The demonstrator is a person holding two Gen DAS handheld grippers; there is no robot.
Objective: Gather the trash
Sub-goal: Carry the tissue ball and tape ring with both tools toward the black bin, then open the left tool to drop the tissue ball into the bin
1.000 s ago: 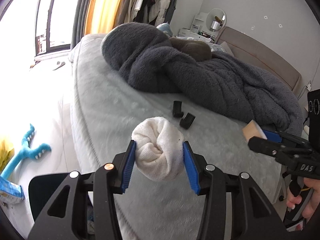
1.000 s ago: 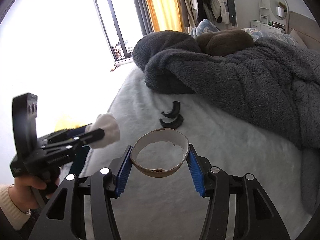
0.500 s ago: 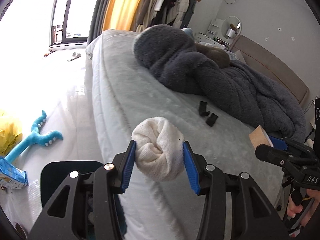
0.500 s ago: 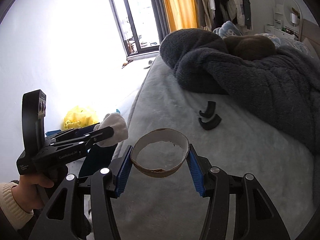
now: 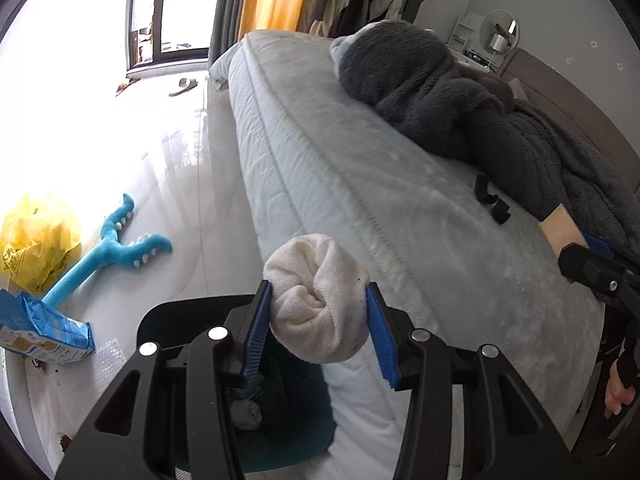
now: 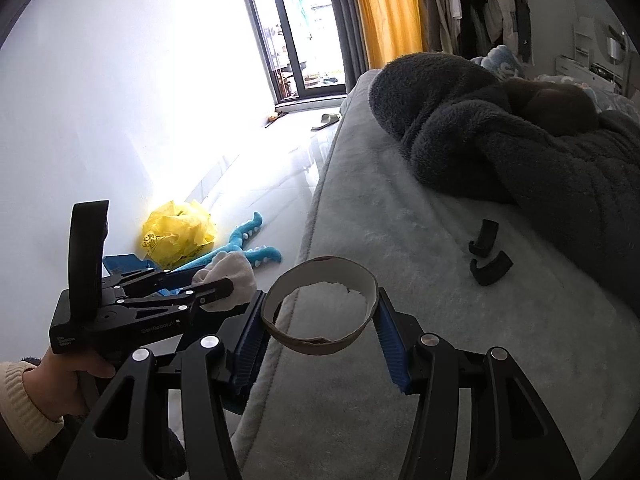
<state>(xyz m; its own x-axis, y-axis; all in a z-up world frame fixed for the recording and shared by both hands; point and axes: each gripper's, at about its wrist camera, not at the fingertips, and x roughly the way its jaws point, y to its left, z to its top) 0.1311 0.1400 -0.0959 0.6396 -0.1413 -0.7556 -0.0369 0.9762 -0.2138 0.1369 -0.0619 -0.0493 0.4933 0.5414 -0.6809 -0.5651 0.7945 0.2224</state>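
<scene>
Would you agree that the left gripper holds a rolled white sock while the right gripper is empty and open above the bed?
Not quite. The right gripper is not empty: the right wrist view shows it shut on a cardboard tube above the bed. The left gripper does hold the rolled white sock.

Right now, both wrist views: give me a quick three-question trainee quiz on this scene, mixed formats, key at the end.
1. True or false: the left gripper holds a rolled white sock.
2. What sits between the right gripper's fingers? A) plastic bottle B) cardboard tape-roll core C) slipper
3. Fill in: the two black curved pieces lie on the ____, near the dark grey fleece blanket.

Key: 1 true; 2 B; 3 bed.
</scene>
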